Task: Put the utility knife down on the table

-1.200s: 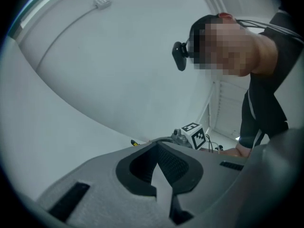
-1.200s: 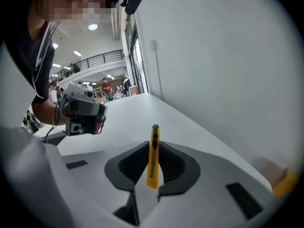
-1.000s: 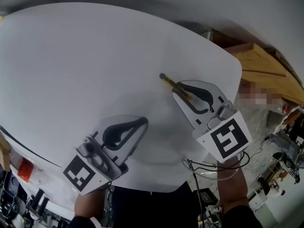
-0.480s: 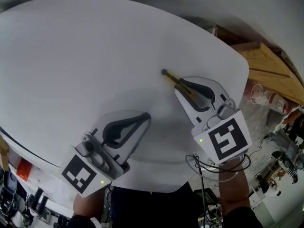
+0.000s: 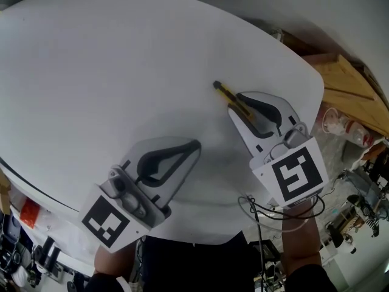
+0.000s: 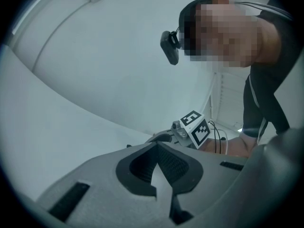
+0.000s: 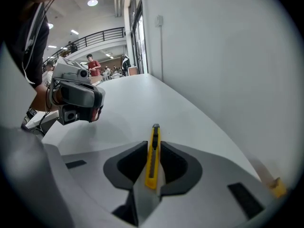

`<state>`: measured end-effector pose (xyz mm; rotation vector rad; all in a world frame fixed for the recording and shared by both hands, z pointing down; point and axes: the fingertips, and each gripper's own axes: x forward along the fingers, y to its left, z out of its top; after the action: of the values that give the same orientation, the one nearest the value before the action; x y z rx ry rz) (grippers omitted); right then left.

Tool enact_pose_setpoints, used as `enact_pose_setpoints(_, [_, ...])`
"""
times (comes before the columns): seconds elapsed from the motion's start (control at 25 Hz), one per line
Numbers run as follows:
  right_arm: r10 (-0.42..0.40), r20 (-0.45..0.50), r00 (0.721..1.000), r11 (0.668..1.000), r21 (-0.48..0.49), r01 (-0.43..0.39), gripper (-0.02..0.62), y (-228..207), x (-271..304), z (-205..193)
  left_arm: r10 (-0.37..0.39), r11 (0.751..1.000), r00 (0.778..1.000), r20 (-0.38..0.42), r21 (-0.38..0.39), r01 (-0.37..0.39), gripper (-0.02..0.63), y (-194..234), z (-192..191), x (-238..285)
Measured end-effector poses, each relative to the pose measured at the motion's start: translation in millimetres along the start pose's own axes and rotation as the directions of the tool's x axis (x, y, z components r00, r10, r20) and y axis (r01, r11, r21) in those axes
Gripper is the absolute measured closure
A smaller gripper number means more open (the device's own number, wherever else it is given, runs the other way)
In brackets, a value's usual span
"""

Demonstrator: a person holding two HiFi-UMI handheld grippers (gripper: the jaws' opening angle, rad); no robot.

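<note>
Soft, even indoor light fills all three views, with no glare on the white surface (image 5: 121,66). Faint grey shadows lie on it beside the left gripper (image 5: 194,146) and the right gripper (image 5: 238,100). Ceiling lamps (image 7: 92,2) glow far off in the right gripper view, where the utility knife (image 7: 152,156) looks sharp. The left gripper view is dimmer and bluish. Wide-angle lenses bend the surface's edge, and both gripper views go black at the corners.

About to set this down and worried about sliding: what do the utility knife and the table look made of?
The utility knife: yellow body, likely matte plastic by its dull colour; dark slider strip, material unclear. The table: smooth white top with soft sheen, perhaps laminate or painted board.
</note>
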<state>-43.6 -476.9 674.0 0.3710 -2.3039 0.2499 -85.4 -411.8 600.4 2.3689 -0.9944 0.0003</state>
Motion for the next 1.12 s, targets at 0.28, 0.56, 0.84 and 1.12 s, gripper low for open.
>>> enact_pose_setpoints(0.28, [-0.049, 0.259, 0.965, 0.999, -0.007, 0.052, 0.559, 11.3, -27.2, 43.3, 0.011, 0.999, 0.995, 0.098, 0.047, -0.016, 0.6, -6.2, 14.8, -27.2])
enact_pose_setpoints(0.56, [-0.034, 0.573, 0.819, 0.998, 0.06, 0.0, 0.589, 141.4, -141.9, 96.1, -0.163, 0.985, 0.969, 0.186, 0.087, 0.149, 0.6, -72.9, 49.2, -113.3])
enact_pose_setpoints(0.84, [-0.076, 0.658, 0.749, 0.942, 0.293, -0.162, 0.591, 255.0, -256.7, 114.3, -0.26, 0.958, 0.962, 0.077, 0.142, 0.248, 0.6, -194.1, 82.6, -202.1])
enact_pose_setpoints(1.12, [-0.026, 0.784, 0.62, 0.908, 0.278, -0.314, 0.591, 351.3, -347.3, 100.5, -0.263, 0.961, 0.944, 0.2, 0.138, 0.238, 0.6, -333.3, 85.5, -270.4])
